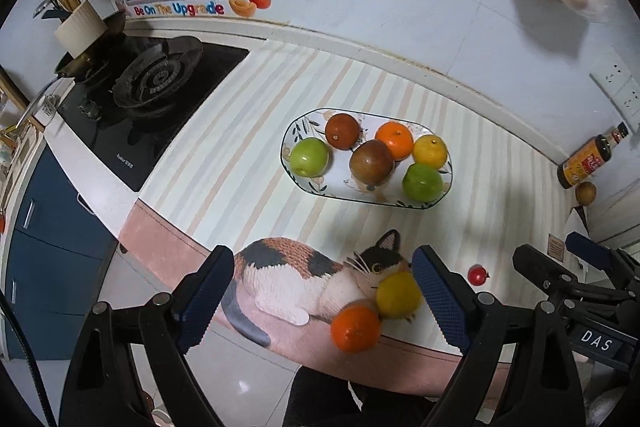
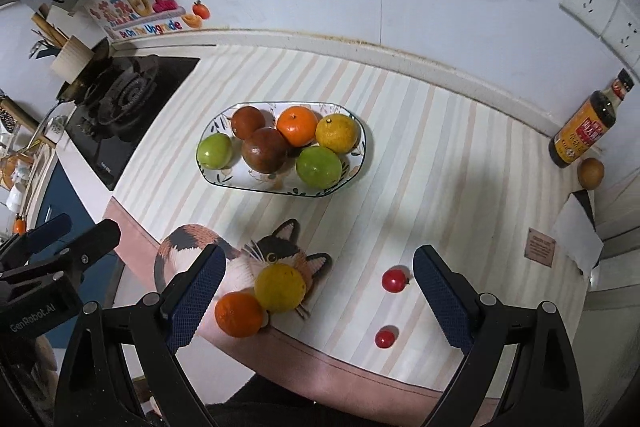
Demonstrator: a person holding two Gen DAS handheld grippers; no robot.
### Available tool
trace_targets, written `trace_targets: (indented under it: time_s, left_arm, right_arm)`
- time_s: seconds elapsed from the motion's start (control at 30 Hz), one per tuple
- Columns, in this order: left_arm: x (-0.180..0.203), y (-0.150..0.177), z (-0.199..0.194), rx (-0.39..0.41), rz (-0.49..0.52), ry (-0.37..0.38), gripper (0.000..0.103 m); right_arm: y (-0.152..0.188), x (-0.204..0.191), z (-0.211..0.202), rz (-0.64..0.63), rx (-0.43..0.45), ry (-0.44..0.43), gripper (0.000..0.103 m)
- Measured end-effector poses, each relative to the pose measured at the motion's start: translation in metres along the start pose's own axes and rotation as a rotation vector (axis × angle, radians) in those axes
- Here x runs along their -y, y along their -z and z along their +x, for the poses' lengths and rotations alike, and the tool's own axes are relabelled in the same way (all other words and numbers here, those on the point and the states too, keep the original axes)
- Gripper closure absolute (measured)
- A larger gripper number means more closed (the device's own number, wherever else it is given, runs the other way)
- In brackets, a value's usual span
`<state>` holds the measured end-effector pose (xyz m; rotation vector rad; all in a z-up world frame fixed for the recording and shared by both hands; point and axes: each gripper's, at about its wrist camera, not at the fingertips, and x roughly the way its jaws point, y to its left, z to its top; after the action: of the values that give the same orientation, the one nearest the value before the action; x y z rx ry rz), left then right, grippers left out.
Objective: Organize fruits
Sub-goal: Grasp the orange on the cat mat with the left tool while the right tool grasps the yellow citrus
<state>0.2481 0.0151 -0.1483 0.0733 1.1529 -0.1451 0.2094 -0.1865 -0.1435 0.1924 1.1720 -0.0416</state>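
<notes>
With six fruits already on the oval plate, both the left gripper and right gripper hover wide and empty, so the next move looks like closing on the yellow citrus touching the orange near the mat's front edge.

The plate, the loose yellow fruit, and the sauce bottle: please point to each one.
plate [image 2: 362,151], right wrist view, bare right rim.
loose yellow fruit [image 2: 280,287], right wrist view, middle of its skin.
sauce bottle [image 2: 584,127], right wrist view, yellow label.
</notes>
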Motion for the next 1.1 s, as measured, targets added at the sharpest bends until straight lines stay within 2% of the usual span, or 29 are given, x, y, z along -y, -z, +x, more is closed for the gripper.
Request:
trace_targets:
  time_s: [0.27,0.53,0.57,0.6,0.7,0.83,1.0,1.07,1.1]
  left_arm:
    - [0.007,0.01,-0.022,0.031,-0.015,0.009,0.012]
    - [-0.002,0.01,-0.022,0.044,-0.062,-0.013,0.01]
    - [-0.005,0.01,-0.018,0.039,-0.071,-0.027,0.001]
    - [-0.007,0.011,-0.014,0.038,-0.077,-0.043,0.0]
    - [-0.014,0.018,0.004,0.021,-0.085,-0.102,0.0]
    - [-0.026,0.034,0.04,-0.055,-0.102,-0.157,0.0]
    - [-0.039,0.059,0.08,-0.16,-0.132,-0.179,0.0]
    - [-0.042,0.066,0.091,-0.196,-0.136,-0.172,0.0]
    - [-0.042,0.069,0.096,-0.213,-0.138,-0.164,0.0]
  right_arm:
    - [0.004,0.0,-0.033,-0.023,0.045,-0.021,0.006]
    - [0.003,0.003,-0.024,-0.013,0.023,-0.057,0.006]
    - [0.003,0.004,-0.017,-0.007,0.007,-0.07,0.006]
    - [0.003,0.005,-0.006,-0.001,-0.018,-0.095,0.006]
    - [0.007,0.006,0.038,0.016,-0.118,-0.143,0.006]
    - [0.02,0.005,0.105,0.062,-0.263,-0.209,0.006]
    - [0.038,0.003,0.175,0.142,-0.396,-0.267,0.006]
    - [0.044,0.001,0.193,0.16,-0.428,-0.275,0.013]
    - [0.047,0.0,0.202,0.17,-0.444,-0.287,0.024]
